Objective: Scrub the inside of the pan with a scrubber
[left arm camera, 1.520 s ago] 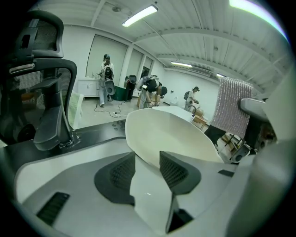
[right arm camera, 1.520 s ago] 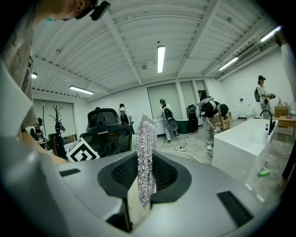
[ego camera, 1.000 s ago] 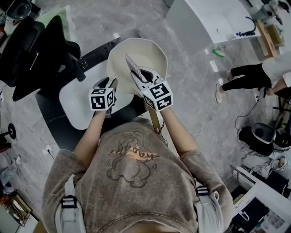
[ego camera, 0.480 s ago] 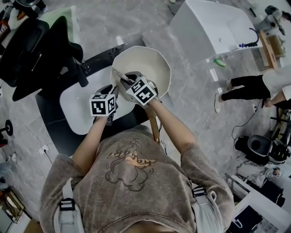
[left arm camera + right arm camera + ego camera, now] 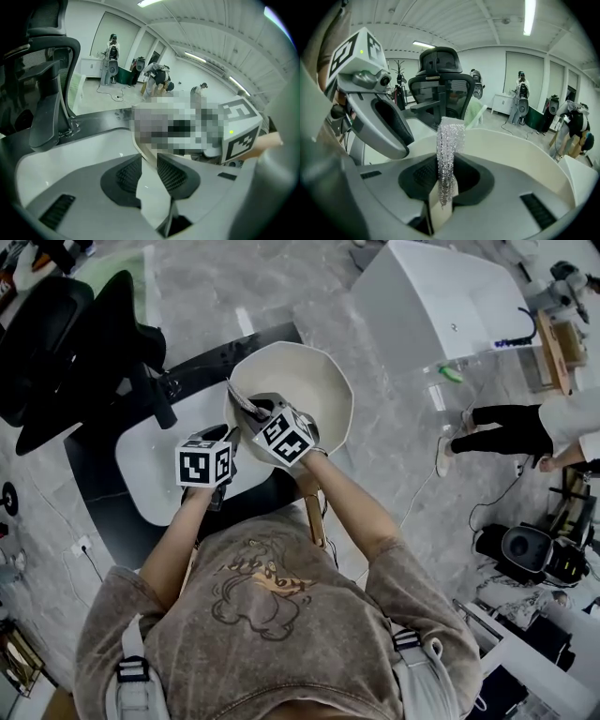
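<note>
The cream pan sits on a white table, its wooden handle pointing toward the person. My right gripper is shut on a silver mesh scrubber, held over the pan's near-left inner wall. In the right gripper view the scrubber stands upright between the jaws of the right gripper, with the pan's wall behind it. My left gripper is at the pan's near-left rim. Its jaws are closing, and the rim runs between them at the left gripper.
A black office chair stands left of the table, close to the left gripper. The white table lies on a black desk. A white cabinet and a person's legs are on the grey floor to the right.
The right gripper has swung left and down with the scrubber, from over the pan's middle to its near-left wall. The left gripper has stayed by the rim.
</note>
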A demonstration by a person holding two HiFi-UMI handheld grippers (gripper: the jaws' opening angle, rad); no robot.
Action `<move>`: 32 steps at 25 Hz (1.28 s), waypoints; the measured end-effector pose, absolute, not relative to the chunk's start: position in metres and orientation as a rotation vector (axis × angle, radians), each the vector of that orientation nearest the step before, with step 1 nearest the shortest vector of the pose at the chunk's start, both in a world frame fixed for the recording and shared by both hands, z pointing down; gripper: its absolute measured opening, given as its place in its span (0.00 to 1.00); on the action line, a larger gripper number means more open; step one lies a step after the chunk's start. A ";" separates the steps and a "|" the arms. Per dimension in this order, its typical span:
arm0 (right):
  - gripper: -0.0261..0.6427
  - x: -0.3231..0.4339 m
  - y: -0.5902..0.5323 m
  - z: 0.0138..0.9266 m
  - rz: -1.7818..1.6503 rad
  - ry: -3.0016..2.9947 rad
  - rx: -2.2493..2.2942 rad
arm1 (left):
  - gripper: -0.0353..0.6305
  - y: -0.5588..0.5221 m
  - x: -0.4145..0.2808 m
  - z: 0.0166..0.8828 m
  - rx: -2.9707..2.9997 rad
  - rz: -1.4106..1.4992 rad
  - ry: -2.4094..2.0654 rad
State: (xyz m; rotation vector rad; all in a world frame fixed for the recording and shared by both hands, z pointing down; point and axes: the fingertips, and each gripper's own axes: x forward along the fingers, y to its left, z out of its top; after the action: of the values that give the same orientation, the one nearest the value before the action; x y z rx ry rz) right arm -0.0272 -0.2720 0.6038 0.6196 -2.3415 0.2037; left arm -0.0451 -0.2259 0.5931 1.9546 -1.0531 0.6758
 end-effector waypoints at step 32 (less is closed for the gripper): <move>0.18 0.039 -0.354 0.636 -0.402 -1.819 0.668 | 0.19 -0.223 -0.049 0.592 1.982 0.730 -0.797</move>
State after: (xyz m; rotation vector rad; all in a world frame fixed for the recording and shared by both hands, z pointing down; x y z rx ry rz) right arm 0.0391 -0.3535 0.6356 0.6676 -1.8188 -0.4020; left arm -0.0493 -0.2230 0.5924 1.9816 -0.7967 0.7301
